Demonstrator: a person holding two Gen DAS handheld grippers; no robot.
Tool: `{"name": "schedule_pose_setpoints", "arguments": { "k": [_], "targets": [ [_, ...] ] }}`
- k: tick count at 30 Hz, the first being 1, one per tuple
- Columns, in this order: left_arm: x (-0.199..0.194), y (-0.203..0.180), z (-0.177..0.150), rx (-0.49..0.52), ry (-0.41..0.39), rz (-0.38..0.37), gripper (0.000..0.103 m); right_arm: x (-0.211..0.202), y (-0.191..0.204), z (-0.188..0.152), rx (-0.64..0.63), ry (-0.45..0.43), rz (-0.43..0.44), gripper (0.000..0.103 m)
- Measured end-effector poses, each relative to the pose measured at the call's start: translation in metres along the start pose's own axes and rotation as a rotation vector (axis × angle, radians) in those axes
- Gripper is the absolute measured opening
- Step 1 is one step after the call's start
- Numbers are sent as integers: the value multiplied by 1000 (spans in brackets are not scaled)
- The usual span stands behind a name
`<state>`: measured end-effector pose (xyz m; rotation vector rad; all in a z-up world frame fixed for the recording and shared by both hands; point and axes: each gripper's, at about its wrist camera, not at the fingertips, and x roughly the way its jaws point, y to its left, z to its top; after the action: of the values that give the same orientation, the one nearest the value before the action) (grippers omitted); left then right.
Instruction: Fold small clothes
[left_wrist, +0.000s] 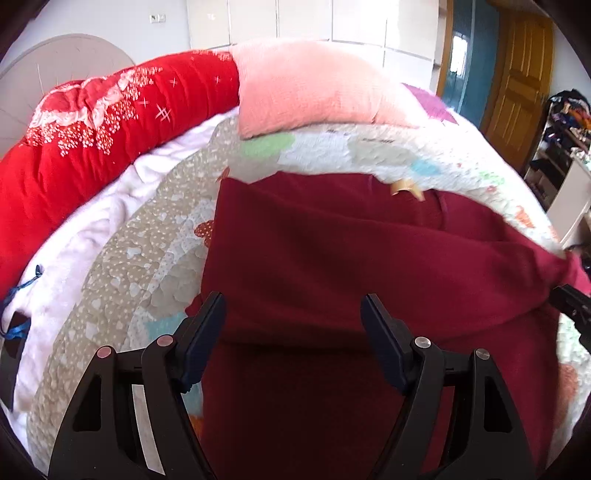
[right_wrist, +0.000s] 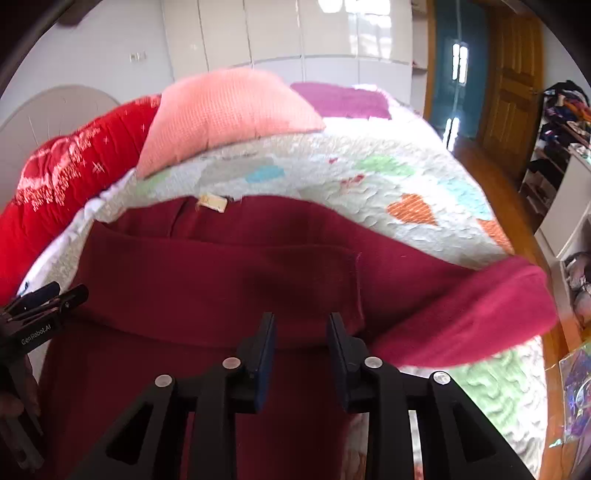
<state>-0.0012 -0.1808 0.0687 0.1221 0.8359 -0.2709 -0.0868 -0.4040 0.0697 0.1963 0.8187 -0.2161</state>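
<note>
A dark red garment (left_wrist: 332, 240) lies spread on the bed, its neck label (left_wrist: 406, 188) at the far edge. In the right wrist view the garment (right_wrist: 221, 266) has a sleeve (right_wrist: 461, 317) folded in from the right, lying across the bed's edge. My left gripper (left_wrist: 293, 299) hovers over the garment's near left part, its jaws wide apart and nothing between them. Over the garment's near middle my right gripper (right_wrist: 302, 317) stands with a narrow gap between its pads and no cloth pinched. Each gripper shows at the edge of the other's view.
A patterned quilt (left_wrist: 155, 229) covers the bed. A pink pillow (left_wrist: 314, 85) and a rolled red blanket (left_wrist: 92, 140) lie at the far side, with a purple cloth (right_wrist: 343, 98) behind. A wooden door (right_wrist: 513, 92) and cluttered shelves (right_wrist: 561, 122) stand to the right.
</note>
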Motion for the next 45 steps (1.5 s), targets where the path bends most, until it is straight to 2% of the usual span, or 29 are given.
{"name": "schedule_pose_setpoints", "arguments": {
  "k": [3,4,8,15,28,30,32,42,45],
  "targets": [
    [-15,-9,-3,9,-20,-14,76,-17,-6,-9,52,-50,12,55],
    [-18,-12,-4,13,-23,-19,76,-20,-9,-12,68,-52,13,57],
    [-27,-25,-7,20,-25,-41,76,-20,-9,-16,67,-19,11,57],
    [-38,-47,-14,41,-42,-64,76,-34,-3,-26,54,-43,31,57],
    [-34,-77,-22,70,-16,-122,76,-30,-21,-45,107,-7,43,58],
    [-29,-78,-23,66,-8,-136,76,-30,-28,-47,124,-10,38,61],
    [-25,-80,-25,64,6,-139,76,-28,-39,-50,149,-5,15,64],
    [-7,-93,-26,80,36,-131,76,-28,-135,-60,347,-13,-87,65],
    [-1,-94,-27,70,51,-137,76,-34,-164,-50,422,-34,-62,65]
  ]
}}
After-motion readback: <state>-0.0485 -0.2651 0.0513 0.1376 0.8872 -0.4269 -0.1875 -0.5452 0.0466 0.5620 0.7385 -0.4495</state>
